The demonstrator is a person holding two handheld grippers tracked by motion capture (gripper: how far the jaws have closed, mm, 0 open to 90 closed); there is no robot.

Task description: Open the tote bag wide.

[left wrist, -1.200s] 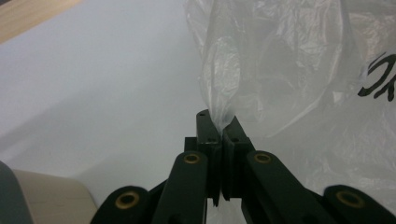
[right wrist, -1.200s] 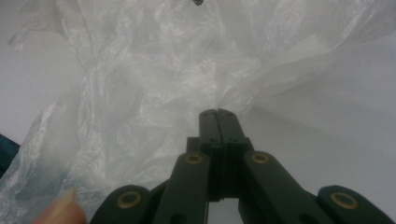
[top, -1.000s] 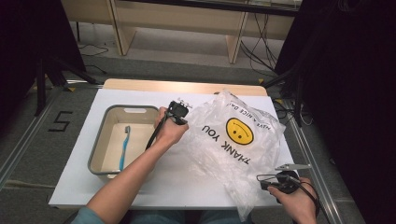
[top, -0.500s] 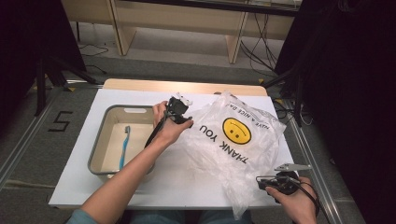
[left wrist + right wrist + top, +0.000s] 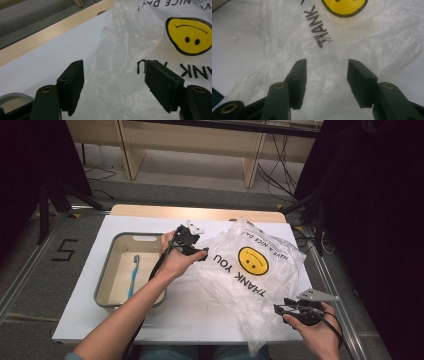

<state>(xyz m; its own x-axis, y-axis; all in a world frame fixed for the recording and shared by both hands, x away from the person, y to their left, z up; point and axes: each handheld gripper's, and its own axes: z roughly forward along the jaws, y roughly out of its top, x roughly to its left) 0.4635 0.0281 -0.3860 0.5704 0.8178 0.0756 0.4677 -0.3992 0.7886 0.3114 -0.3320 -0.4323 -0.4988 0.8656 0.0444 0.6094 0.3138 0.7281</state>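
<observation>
A clear plastic bag point(image 5: 225, 280) with a yellow smiley and "THANK YOU" print lies crumpled on the white table point(image 5: 190, 307). My left gripper point(image 5: 200, 251) hovers at the bag's left edge. Its jaws have just been opening and now stand wide, with the bag point(image 5: 120, 45) lying below the gap point(image 5: 113, 63), not pinched. My right gripper point(image 5: 280, 309) is at the bag's near right corner. Its jaws have also just been opening. The film point(image 5: 294, 32) spreads under and beyond the gap point(image 5: 326, 61), and the pads do not press on it.
A grey tray point(image 5: 107, 270) stands at the left of the table with a blue toothbrush point(image 5: 134, 275) lying in it. A wooden strip point(image 5: 200, 213) runs along the table's far edge. Cables and dark stands are on the floor beyond.
Both grippers have gone from shut to open and let go of the bag. The left hand has lifted a little, and the bag's left edge has dropped back to the table.
</observation>
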